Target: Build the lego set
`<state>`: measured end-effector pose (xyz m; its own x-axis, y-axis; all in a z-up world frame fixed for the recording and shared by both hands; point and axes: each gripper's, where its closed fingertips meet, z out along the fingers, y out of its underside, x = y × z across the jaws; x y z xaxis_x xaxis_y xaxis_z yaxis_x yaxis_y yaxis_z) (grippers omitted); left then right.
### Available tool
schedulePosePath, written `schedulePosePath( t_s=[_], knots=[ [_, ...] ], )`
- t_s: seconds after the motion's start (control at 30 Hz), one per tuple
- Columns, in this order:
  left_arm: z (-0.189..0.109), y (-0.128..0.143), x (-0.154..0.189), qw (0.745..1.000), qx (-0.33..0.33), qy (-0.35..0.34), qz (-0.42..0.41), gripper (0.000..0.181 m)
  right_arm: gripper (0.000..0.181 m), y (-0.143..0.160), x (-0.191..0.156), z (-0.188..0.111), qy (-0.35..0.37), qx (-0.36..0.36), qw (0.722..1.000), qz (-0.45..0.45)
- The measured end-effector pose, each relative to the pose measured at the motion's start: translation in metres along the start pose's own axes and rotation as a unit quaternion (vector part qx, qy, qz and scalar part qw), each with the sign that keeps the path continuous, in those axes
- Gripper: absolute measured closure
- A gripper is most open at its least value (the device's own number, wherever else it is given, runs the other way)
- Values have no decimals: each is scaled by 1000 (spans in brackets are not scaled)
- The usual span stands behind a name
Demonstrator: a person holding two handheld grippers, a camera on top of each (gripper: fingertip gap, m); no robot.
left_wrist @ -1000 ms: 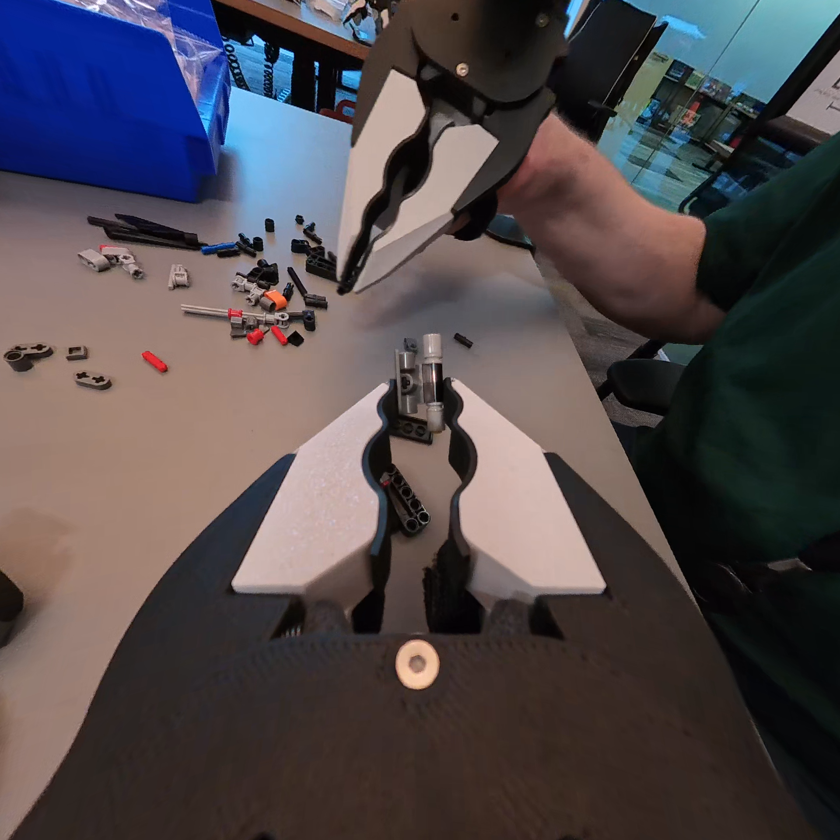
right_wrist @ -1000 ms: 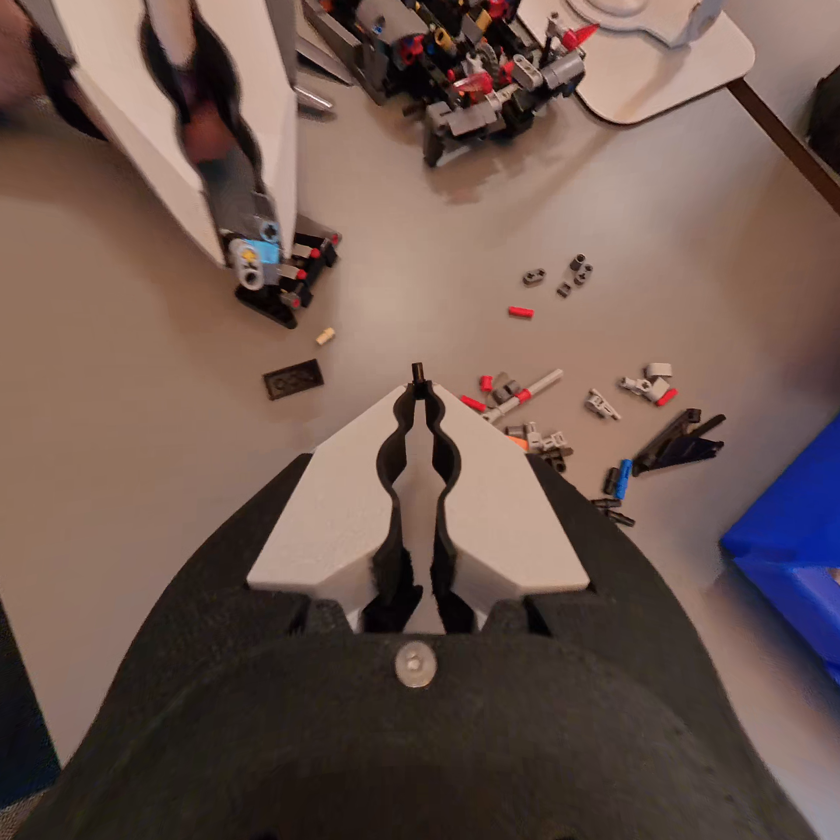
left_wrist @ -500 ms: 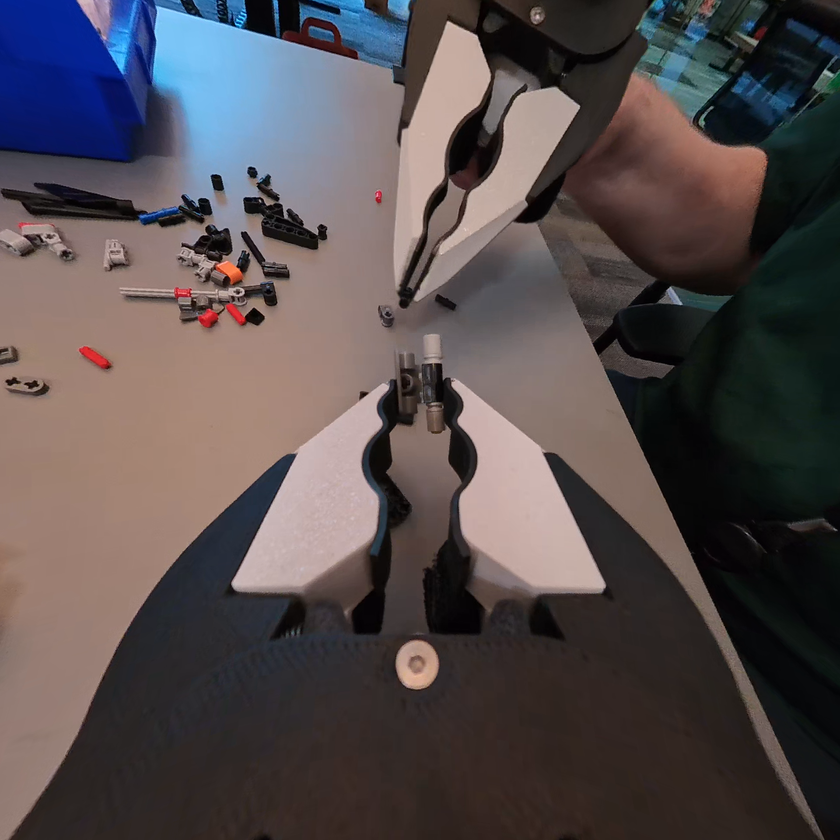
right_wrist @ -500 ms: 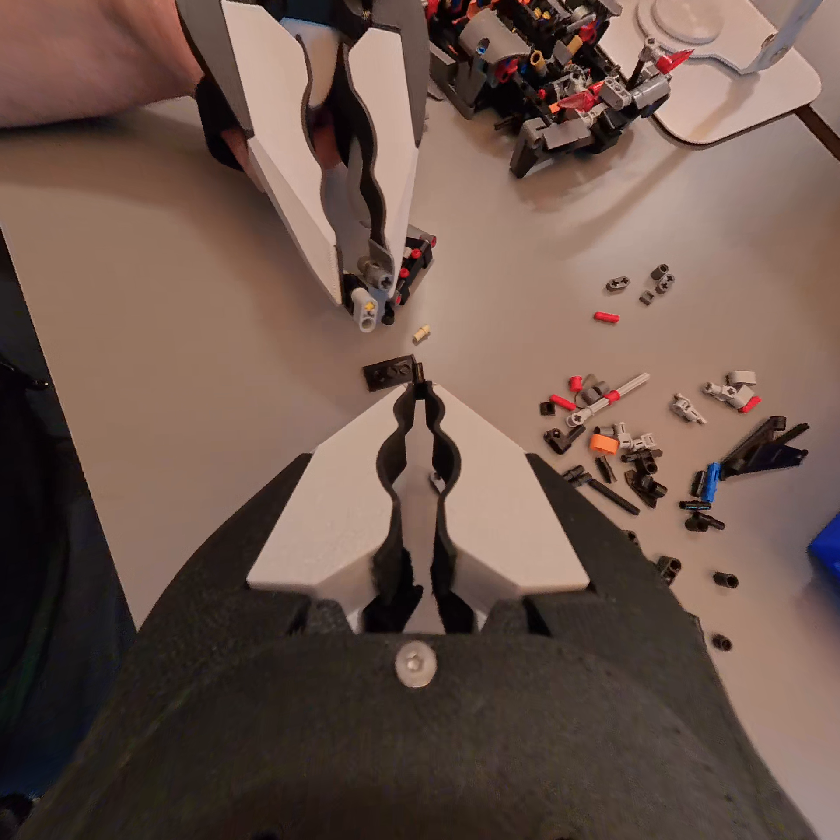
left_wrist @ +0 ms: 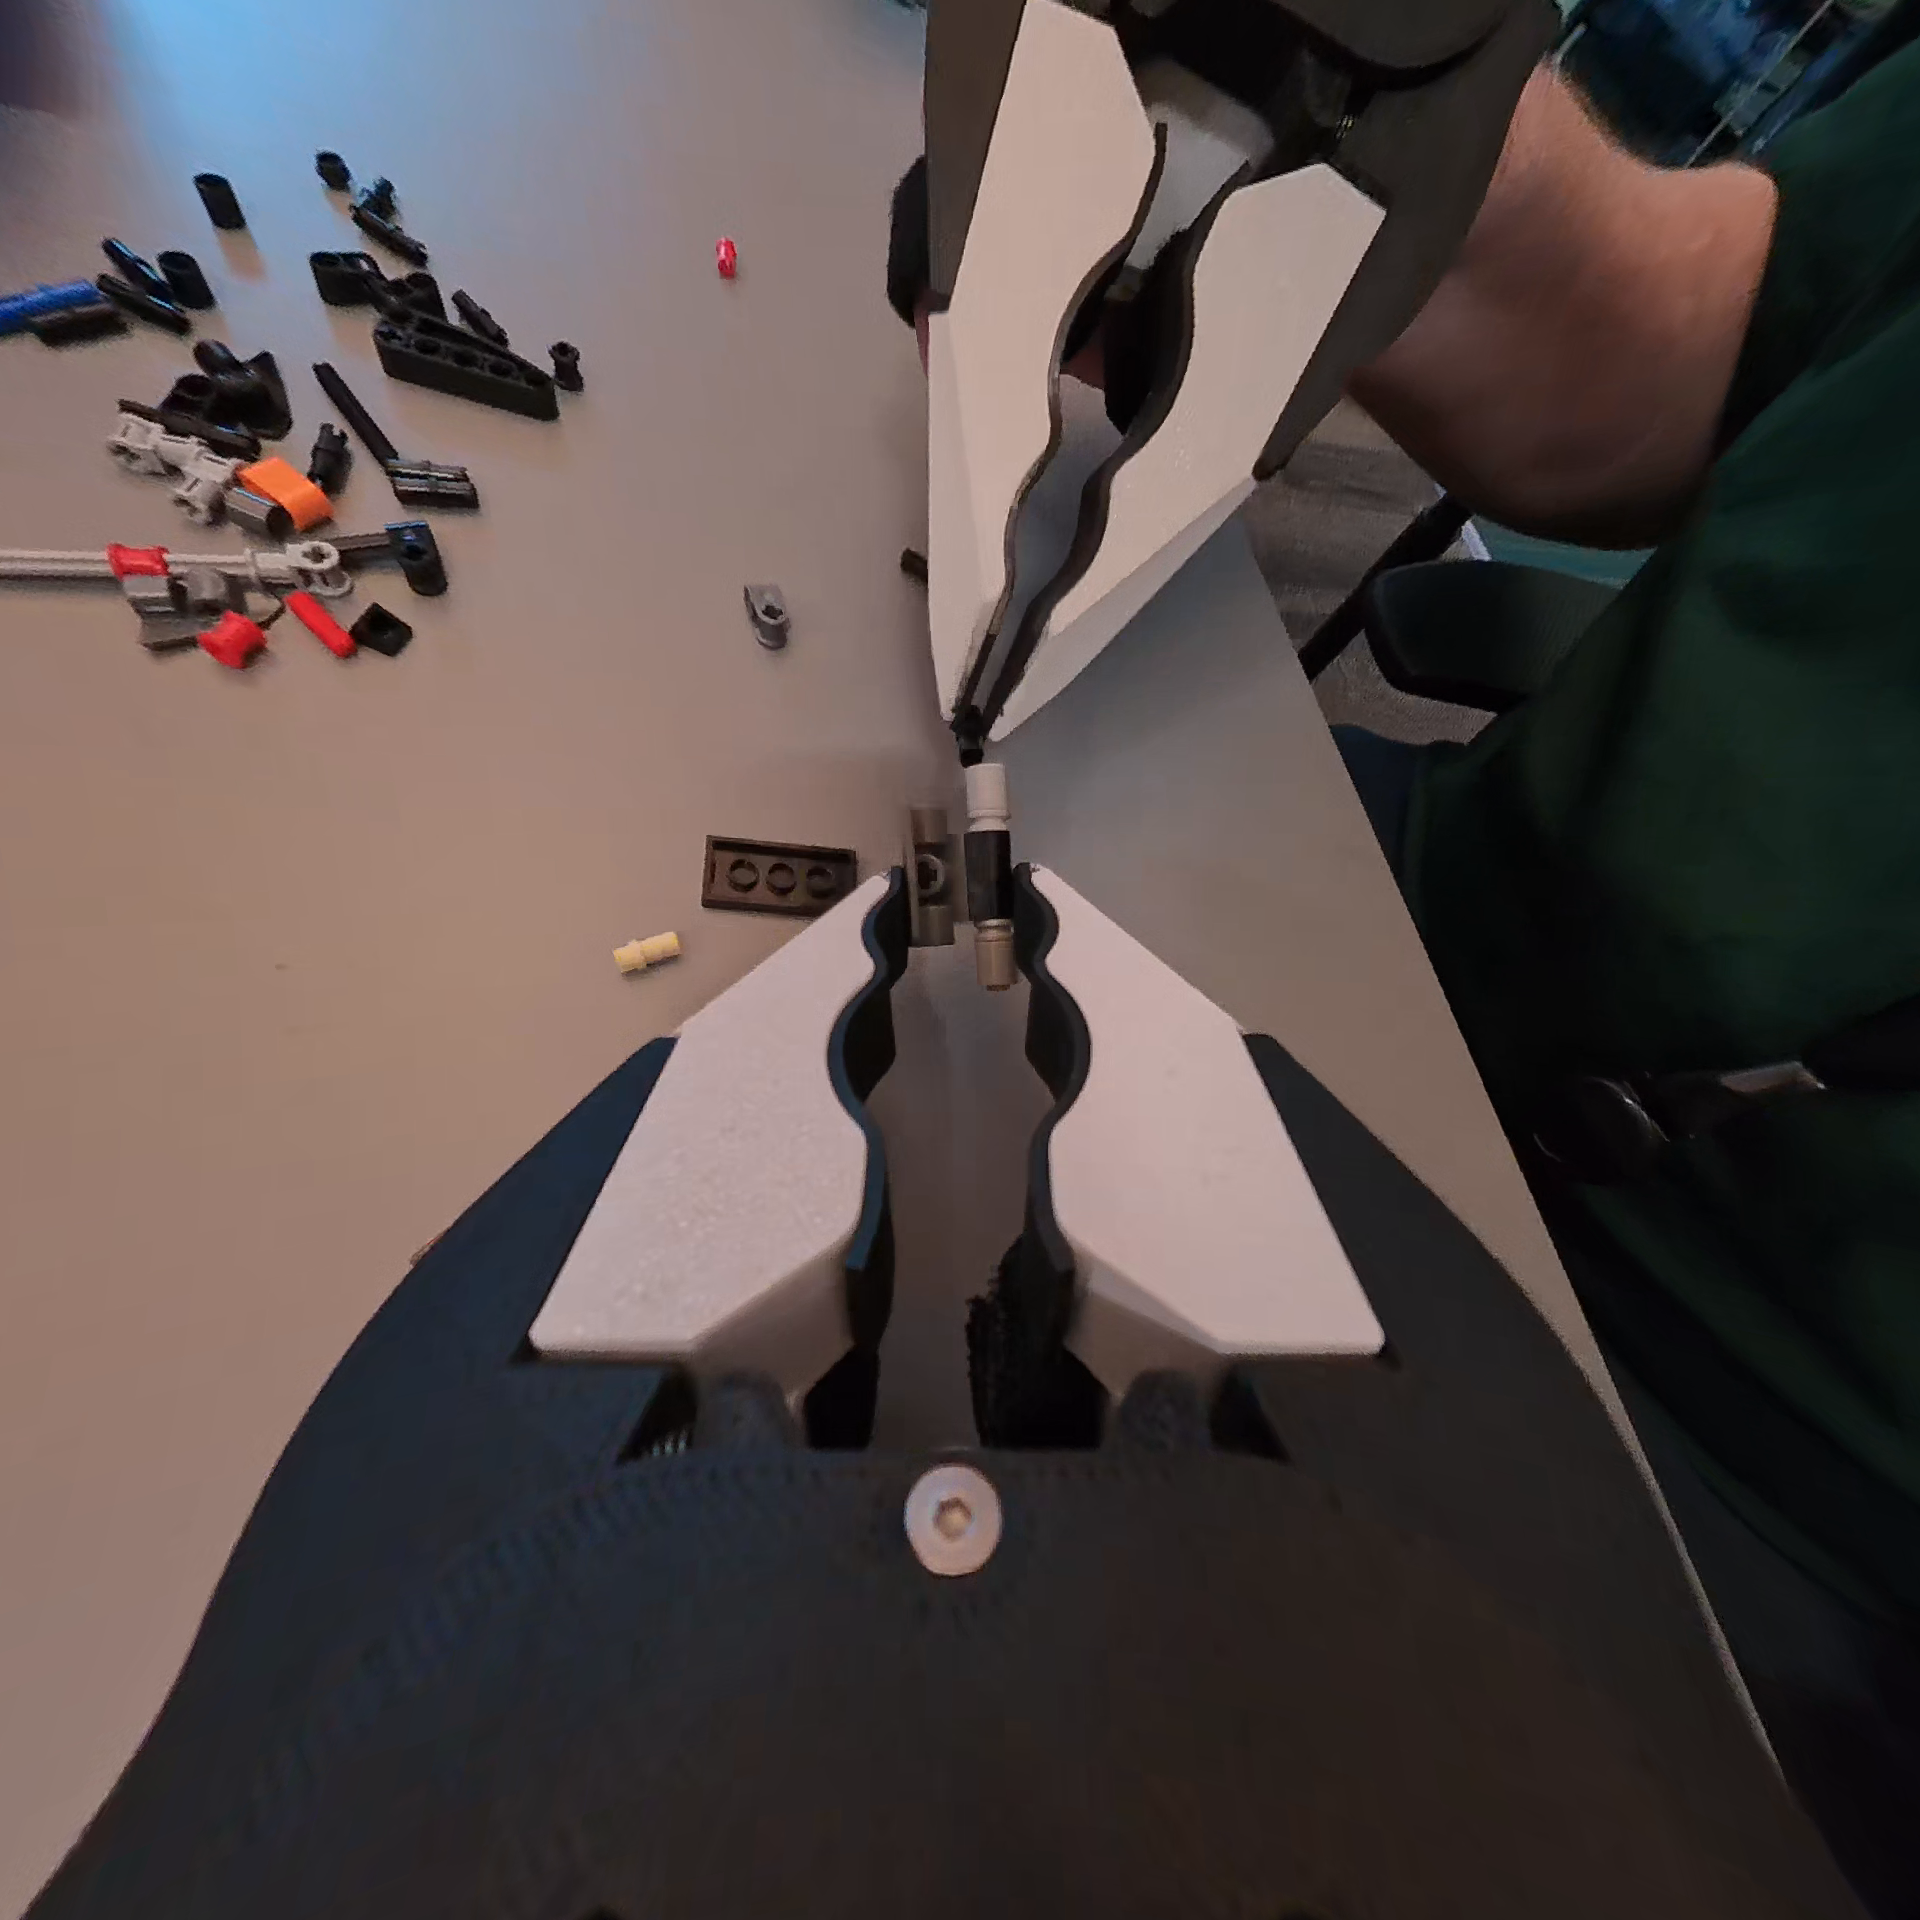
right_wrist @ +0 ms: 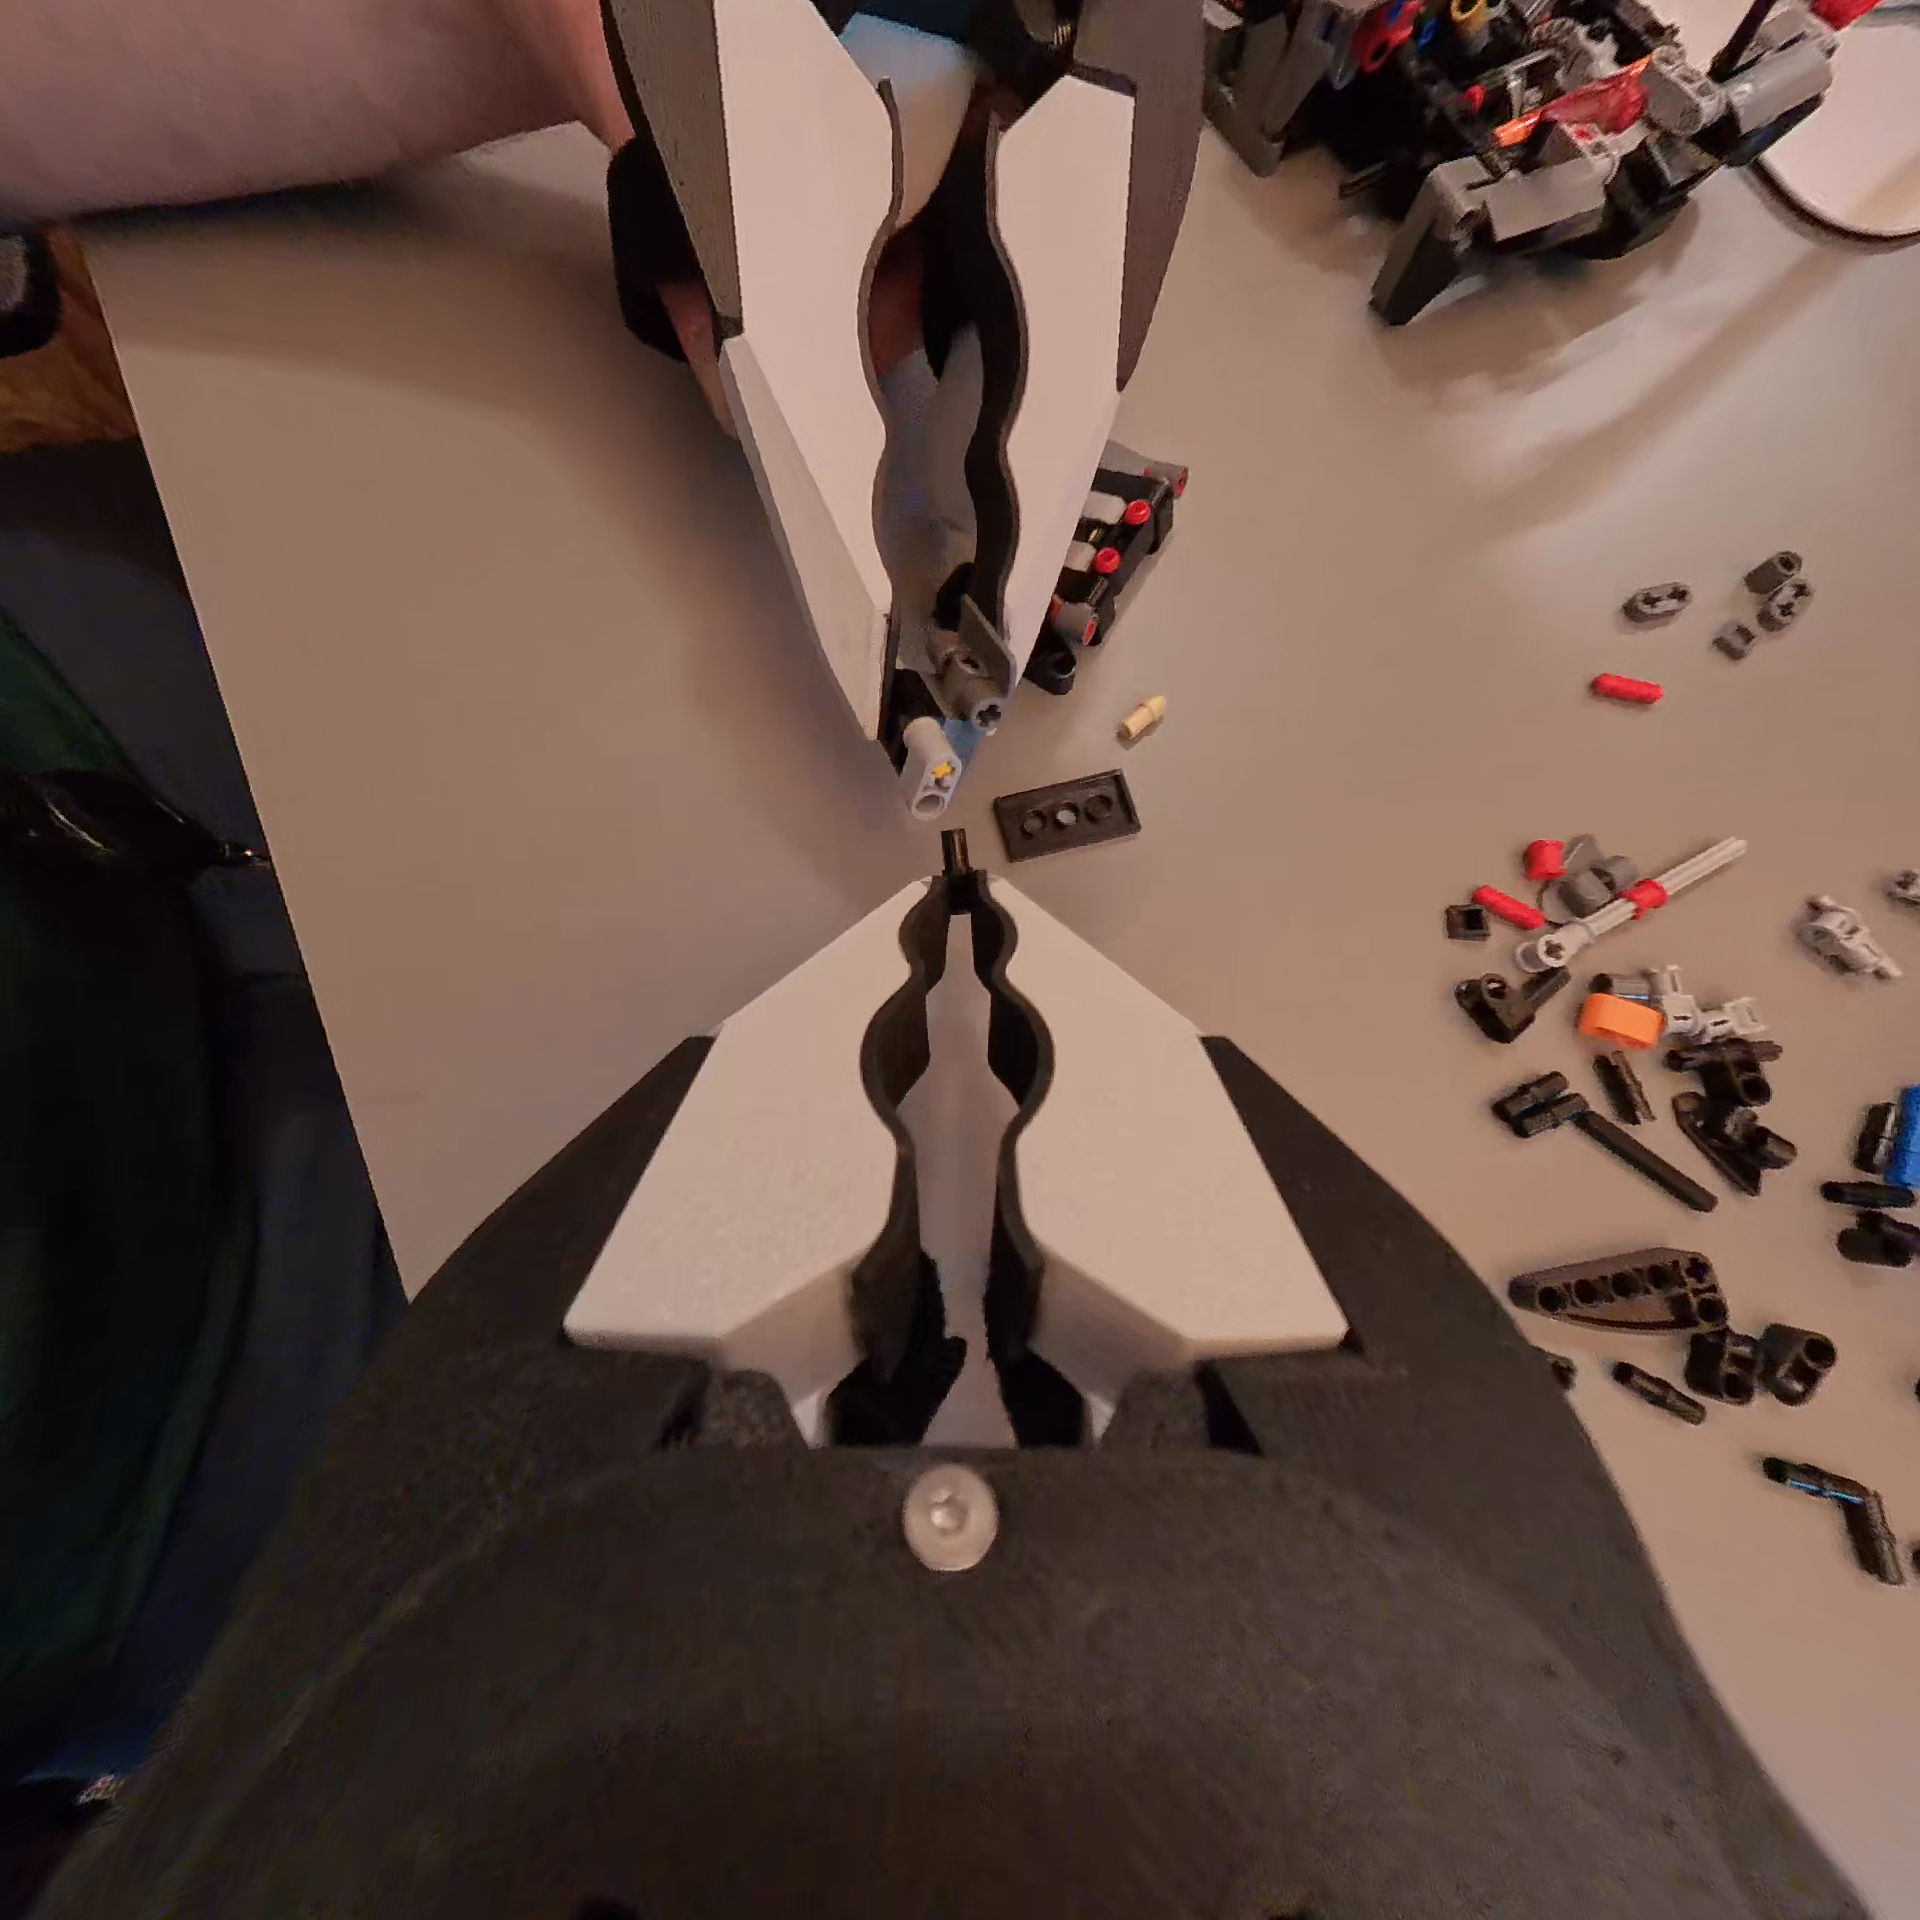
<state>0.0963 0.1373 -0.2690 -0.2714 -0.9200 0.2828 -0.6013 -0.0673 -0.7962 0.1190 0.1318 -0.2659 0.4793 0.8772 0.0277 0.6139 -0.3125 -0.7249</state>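
Two grippers meet tip to tip above the grey counter (left_wrist: 520,1039), near its edge. The left gripper (left_wrist: 956,894) has its fingers (left_wrist: 748,1122) pinching a small lego assembly (left_wrist: 977,873): a grey block beside a black cylinder with a white cap that points toward the other gripper. In the right wrist view the same assembly (right_wrist: 951,727) shows at the left gripper's (right_wrist: 940,675) tips as grey pieces with a pale round connector at the end.

The right gripper (right_wrist: 961,894) has its fingers (right_wrist: 1101,1122) pressed together on a short black pin (right_wrist: 954,852), which sticks out past the tips. In the left wrist view the right gripper (left_wrist: 977,712) comes down from above and the pin (left_wrist: 969,740) sits just beside the white cap; whether they touch cannot be told.

On the counter close below lie a flat black plate (right_wrist: 1065,814) with three holes and a small tan peg (right_wrist: 1141,717). A black block with red studs (right_wrist: 1107,561) sits behind the left gripper. Many loose parts are scattered to one side, among them an orange piece (right_wrist: 1619,1018), a short red peg (right_wrist: 1626,688), a long grey axle (right_wrist: 1652,894) and a black curved beam (right_wrist: 1621,1291). A large part-built model (right_wrist: 1579,114) stands farther off. A bare forearm (left_wrist: 1558,343) and a green sleeve (left_wrist: 1766,727) show by the counter's edge.
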Motion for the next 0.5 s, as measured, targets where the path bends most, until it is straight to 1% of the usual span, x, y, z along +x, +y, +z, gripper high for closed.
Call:
schedulePosePath(
  t_s=[0.2, 0.5],
  knots=[
    [7, 15, -1, 999, -45, -6, 4, 164, 179, 4, -6, 5, -15, 1, 1000, 3],
    [9, 20, -3, 996, -71, -31, 36, 163, 179, 8, -13, 12, -25, -1, 1000, 8]
  ],
)
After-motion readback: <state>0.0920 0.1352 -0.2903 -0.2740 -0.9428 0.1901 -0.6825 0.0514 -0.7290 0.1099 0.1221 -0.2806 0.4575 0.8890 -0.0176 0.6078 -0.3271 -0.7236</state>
